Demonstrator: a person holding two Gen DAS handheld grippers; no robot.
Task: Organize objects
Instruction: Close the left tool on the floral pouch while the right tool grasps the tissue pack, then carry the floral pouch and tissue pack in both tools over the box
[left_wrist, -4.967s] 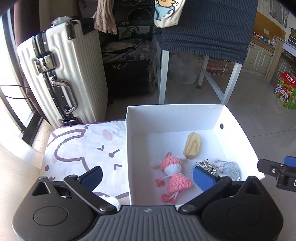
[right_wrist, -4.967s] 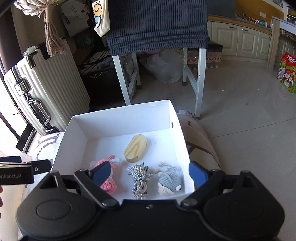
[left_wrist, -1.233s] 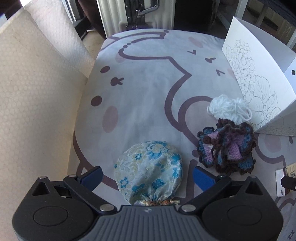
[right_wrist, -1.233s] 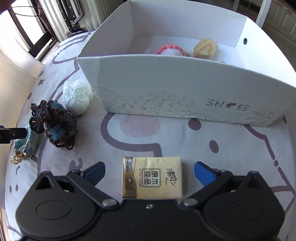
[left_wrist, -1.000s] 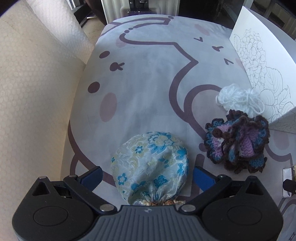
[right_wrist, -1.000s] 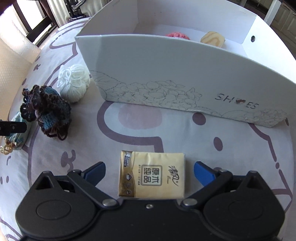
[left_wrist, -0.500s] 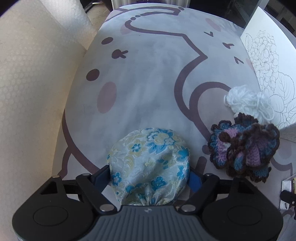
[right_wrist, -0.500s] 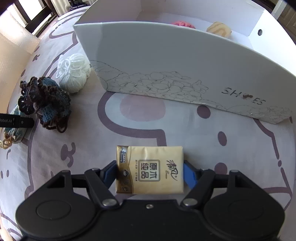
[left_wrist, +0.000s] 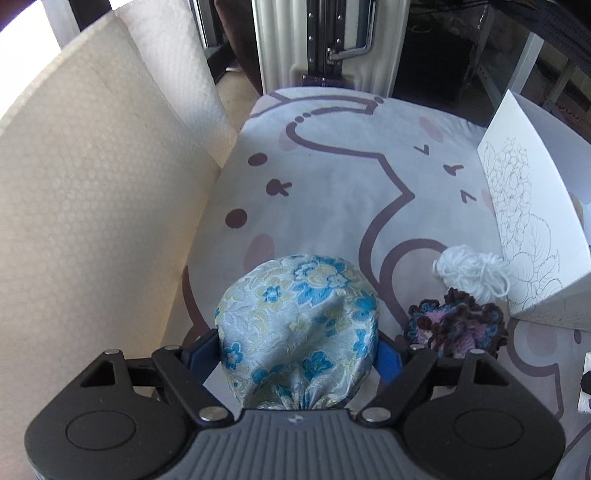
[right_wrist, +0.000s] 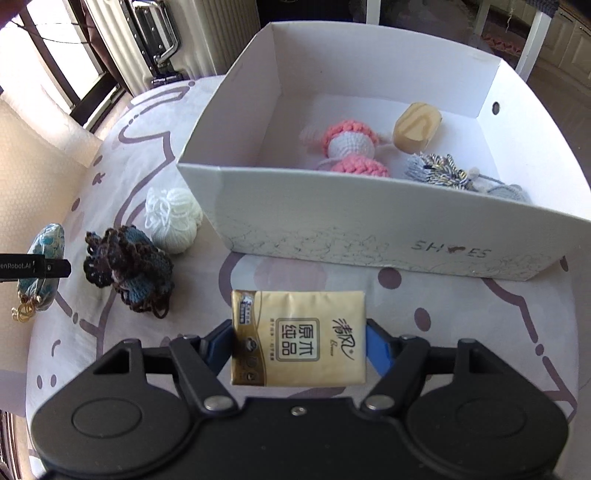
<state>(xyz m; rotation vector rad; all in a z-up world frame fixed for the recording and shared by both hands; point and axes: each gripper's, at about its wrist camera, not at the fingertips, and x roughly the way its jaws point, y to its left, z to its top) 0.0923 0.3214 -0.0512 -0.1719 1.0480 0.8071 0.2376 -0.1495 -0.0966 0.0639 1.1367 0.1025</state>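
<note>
My left gripper (left_wrist: 297, 356) is shut on a blue floral fabric pouch (left_wrist: 299, 325) and holds it lifted above the patterned cushion (left_wrist: 332, 192). The pouch also shows in the right wrist view (right_wrist: 42, 266), held by the left gripper's finger. My right gripper (right_wrist: 299, 345) is shut on a tan tissue pack (right_wrist: 299, 338), lifted off the cushion in front of the white shoe box (right_wrist: 369, 229). The box holds a pink crochet doll (right_wrist: 351, 147), a wooden block (right_wrist: 417, 127) and grey yarn pieces (right_wrist: 439, 170).
A dark crochet flower (right_wrist: 129, 269) (left_wrist: 458, 325) and a white yarn ball (right_wrist: 171, 219) (left_wrist: 472, 271) lie on the cushion left of the box. A cream sofa back (left_wrist: 92, 203) runs along the left. A white suitcase (left_wrist: 328, 40) stands behind the cushion.
Both grippers have closed on their objects and lifted them: the left with the floral pouch, the right with the tissue pack, which now looks into the box from higher up.
</note>
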